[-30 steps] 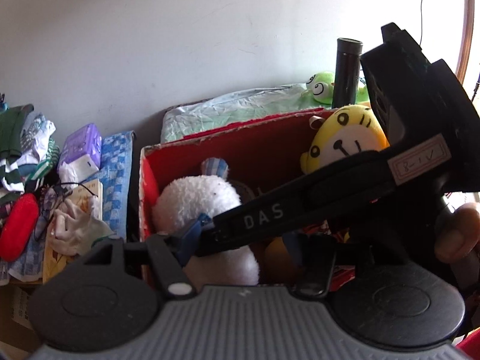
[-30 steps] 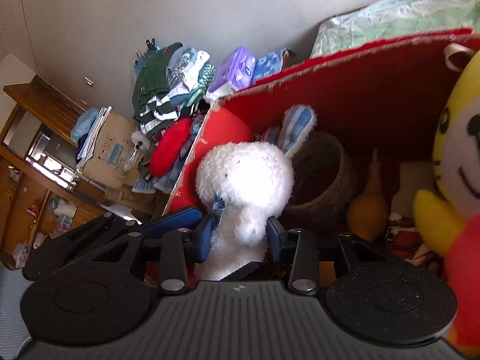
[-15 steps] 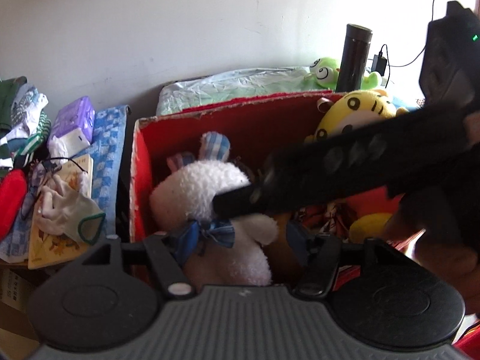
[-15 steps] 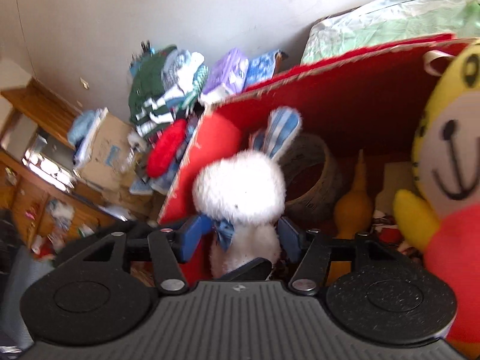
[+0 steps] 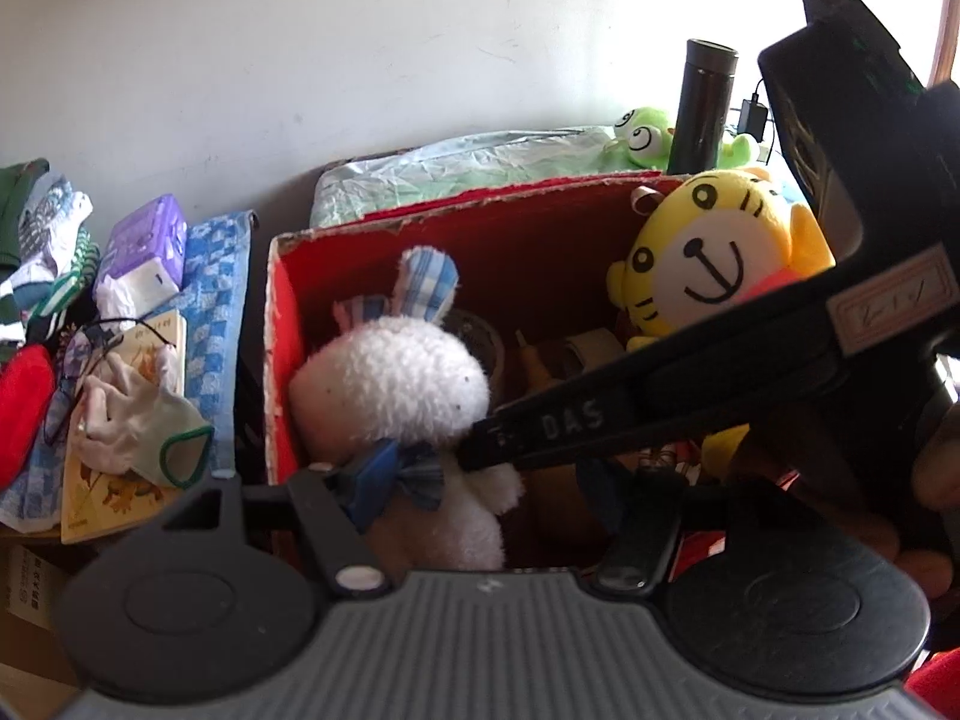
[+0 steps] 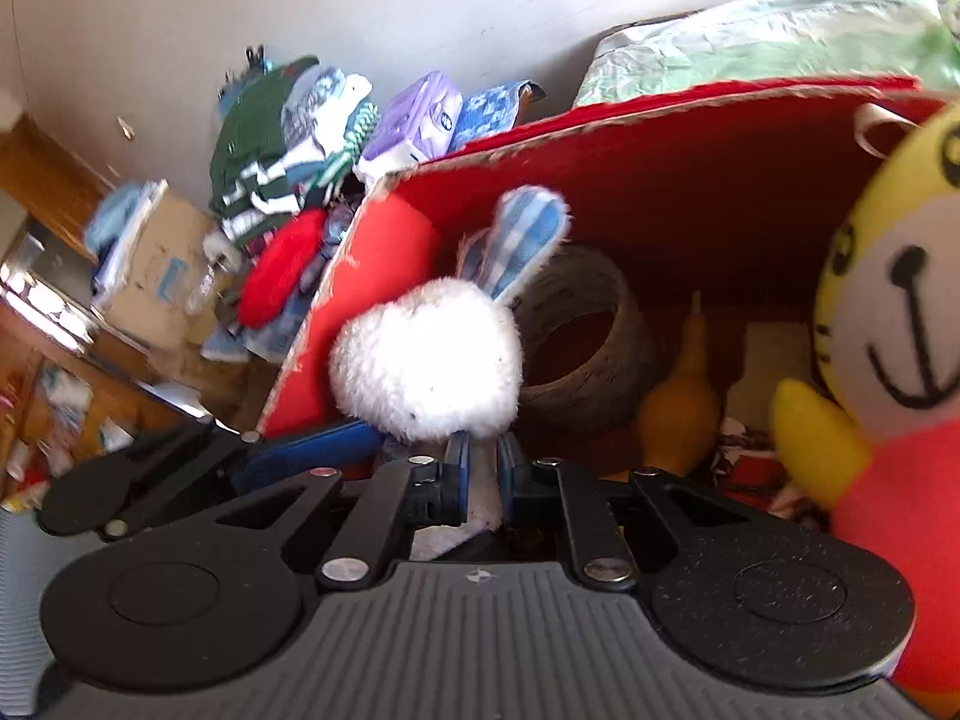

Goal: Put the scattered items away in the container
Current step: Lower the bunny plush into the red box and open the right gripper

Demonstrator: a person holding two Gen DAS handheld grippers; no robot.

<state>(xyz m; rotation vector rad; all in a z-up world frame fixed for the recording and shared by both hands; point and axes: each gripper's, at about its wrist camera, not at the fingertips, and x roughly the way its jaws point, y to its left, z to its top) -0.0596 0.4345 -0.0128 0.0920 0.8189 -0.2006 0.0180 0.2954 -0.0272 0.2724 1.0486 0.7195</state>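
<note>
- Pinching the white rabbit plush [image 6: 426, 366] just under its head: right gripper [image 6: 480, 468] drawn almost fully closed, with white fur squeezed between the two blue pads.
- Reaching in from the right side in the left wrist view, passing in front of the yellow tiger plush [image 5: 708, 264] and ending at the rabbit's neck, just beside the checked bow.
- Straddling the rabbit's body lower down: left gripper [image 5: 486, 486], jaws opening, with the body between them. Left pad close against the bow, right pad clear of the fur, so no squeeze from this side by the look of it.
- Standing upright in the near left corner of the red box [image 5: 480, 204], ears up and long axis vertical, close to the left wall. Woven basket [image 6: 576, 336] right behind it and an orange gourd-shaped bottle [image 6: 678, 402] further right.
- Lying straight ahead of both pairs of jaws, with the round head sitting directly above the right pads. Held across the neck, square to the long axis, by the right hand alone.
- Judging from this, already inside the container, so probably only a release and a withdrawal left for this toy.
- Worth minding: a heavy head on a soft neck, likely to topple toward the basket or the left wall once let go.
</note>
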